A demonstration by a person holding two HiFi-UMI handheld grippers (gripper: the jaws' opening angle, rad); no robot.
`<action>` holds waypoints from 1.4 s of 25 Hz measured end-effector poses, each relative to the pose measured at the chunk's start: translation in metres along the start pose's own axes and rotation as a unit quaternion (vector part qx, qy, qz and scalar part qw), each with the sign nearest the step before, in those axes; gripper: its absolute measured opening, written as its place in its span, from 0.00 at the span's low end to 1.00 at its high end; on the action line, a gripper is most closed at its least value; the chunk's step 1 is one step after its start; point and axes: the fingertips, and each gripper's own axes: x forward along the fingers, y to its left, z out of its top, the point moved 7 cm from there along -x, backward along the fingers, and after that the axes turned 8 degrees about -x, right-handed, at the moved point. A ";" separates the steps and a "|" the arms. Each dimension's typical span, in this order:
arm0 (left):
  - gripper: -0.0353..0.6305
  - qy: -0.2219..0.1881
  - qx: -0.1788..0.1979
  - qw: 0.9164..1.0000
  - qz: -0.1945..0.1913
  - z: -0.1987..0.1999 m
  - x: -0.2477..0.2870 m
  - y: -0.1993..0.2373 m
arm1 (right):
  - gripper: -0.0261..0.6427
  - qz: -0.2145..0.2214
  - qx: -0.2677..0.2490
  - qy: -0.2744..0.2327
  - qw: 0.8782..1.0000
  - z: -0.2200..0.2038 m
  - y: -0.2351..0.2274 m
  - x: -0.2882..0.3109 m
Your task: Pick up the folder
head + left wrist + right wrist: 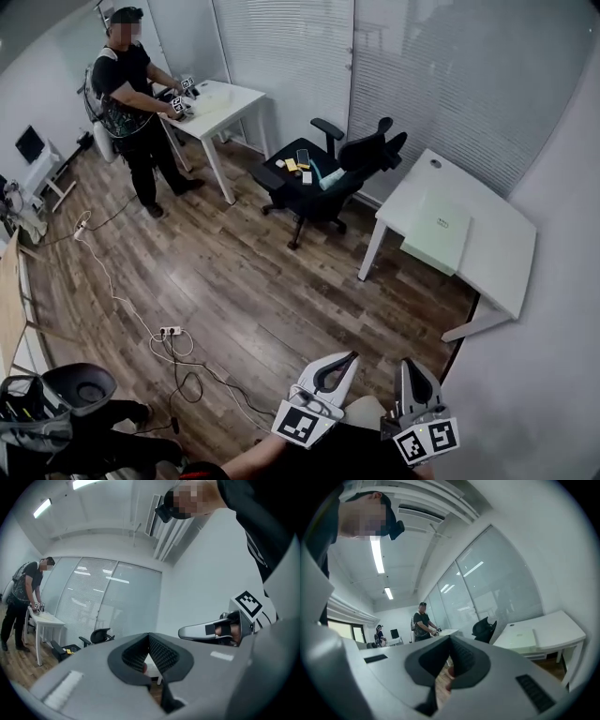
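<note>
the folder [438, 230], pale green, lies flat on the white desk [502, 253] that stands by the wall at the right of the head view. it sits on the end of the desk nearer the chair [328, 173], with one side at the desk's near long edge; whether it hangs over that edge i cannot tell. in the right gripper view the folder [522, 638] shows on the desk [562, 625] beyond the jaws, well apart from them.

the left gripper [342, 364] and right gripper [410, 367] are side by side at the bottom of the head view, over the wood floor [253, 281], far from the desk. the left gripper [150, 653] has its jaws pressed together with nothing between them. the right gripper [450, 660] also has its jaws closed, and it holds nothing.

the chair is black, with small items on its seat. past it a person [127, 94] stands at another white table [225, 98] in the far left corner. a power strip [169, 331] and its cable lie on the floor.
</note>
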 end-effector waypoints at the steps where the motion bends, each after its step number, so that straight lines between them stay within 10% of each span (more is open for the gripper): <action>1: 0.06 -0.001 -0.002 1.000 0.004 0.002 -0.002 0.004 | 0.04 0.001 -0.001 -0.004 1.000 0.002 0.002 0.004; 35: 0.06 0.075 -0.033 0.996 -0.030 -0.035 0.297 0.013 | 0.04 -0.022 -0.020 0.015 0.999 0.031 -0.241 0.114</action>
